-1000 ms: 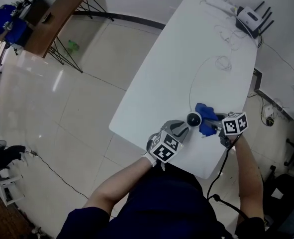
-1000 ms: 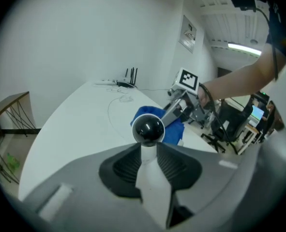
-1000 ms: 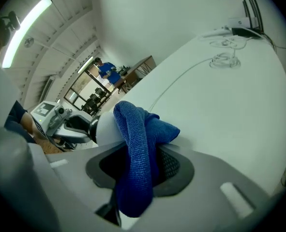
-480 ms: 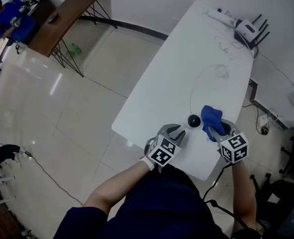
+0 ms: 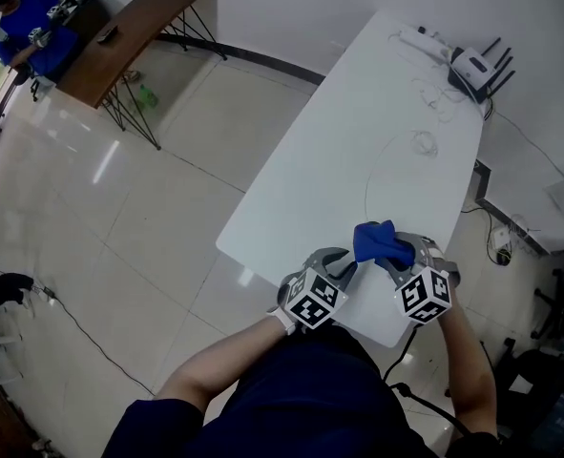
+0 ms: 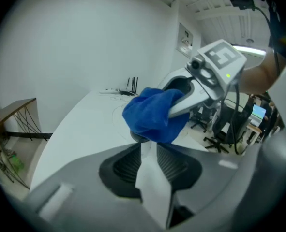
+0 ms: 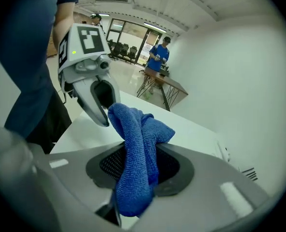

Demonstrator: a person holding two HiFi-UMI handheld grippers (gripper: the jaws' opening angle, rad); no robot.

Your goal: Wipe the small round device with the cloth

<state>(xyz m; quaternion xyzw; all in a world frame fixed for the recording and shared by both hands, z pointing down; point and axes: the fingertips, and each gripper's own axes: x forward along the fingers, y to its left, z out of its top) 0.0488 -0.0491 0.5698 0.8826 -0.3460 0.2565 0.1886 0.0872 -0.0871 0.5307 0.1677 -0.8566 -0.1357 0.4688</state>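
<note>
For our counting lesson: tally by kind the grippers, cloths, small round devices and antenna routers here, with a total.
Grippers: 2 (left gripper, right gripper)
Cloth: 1
Small round device: 1
Router: 1
Total: 5

I count two grippers, the left gripper [image 5: 344,260] and the right gripper [image 5: 388,256]. There is one blue cloth [image 5: 382,241], one small round device [image 6: 139,138], one white table [image 5: 377,113], one brown table [image 5: 138,22], one white router [image 5: 472,65] and one person in blue [image 5: 19,27].

Office-type rm: white desk [image 5: 358,132] w/ router [image 5: 472,65], swivel chairs [image 6: 220,128], tiled floor [image 5: 148,208].
</note>
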